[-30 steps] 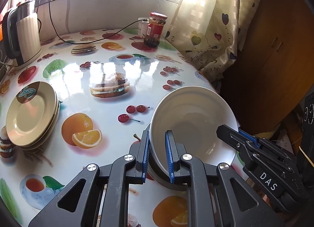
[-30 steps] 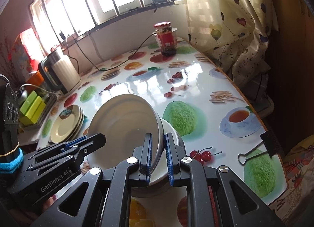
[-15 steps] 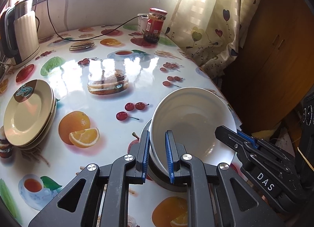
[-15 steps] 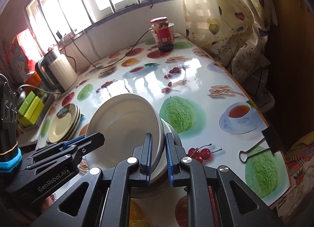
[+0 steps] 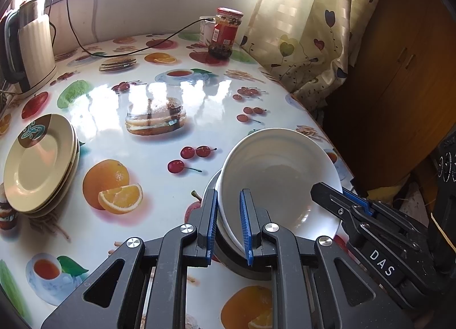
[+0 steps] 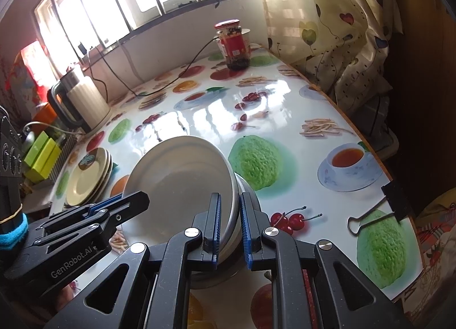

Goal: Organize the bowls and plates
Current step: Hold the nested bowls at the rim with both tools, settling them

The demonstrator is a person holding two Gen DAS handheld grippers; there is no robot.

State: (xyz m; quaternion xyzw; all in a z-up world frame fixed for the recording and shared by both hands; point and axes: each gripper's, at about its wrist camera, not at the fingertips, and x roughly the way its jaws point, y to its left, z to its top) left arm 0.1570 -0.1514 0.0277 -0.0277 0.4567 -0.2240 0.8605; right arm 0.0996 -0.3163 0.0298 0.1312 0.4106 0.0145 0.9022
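A white bowl point(image 5: 279, 175) sits nested in a stack of bowls near the table's front right; it also shows in the right wrist view point(image 6: 182, 178). My left gripper point(image 5: 228, 223) is shut on the bowl's left rim. My right gripper point(image 6: 229, 226) is shut on its right rim. Each gripper shows in the other's view, at the bowl's opposite side. A stack of beige plates point(image 5: 40, 163) with a dark patterned patch lies at the table's left; it also shows in the right wrist view point(image 6: 88, 178).
A red-lidded jar point(image 5: 225, 34) stands at the back by the curtain point(image 5: 307, 32). A white kettle point(image 5: 31, 47) with a black cord stands back left. A black binder clip point(image 6: 382, 209) lies near the table's right edge. Green boxes point(image 6: 42, 155) sit beyond the plates.
Both grippers stay shut on the bowl. The bowl has sunk a little lower onto the stack beneath it, and the views have shifted slightly back.
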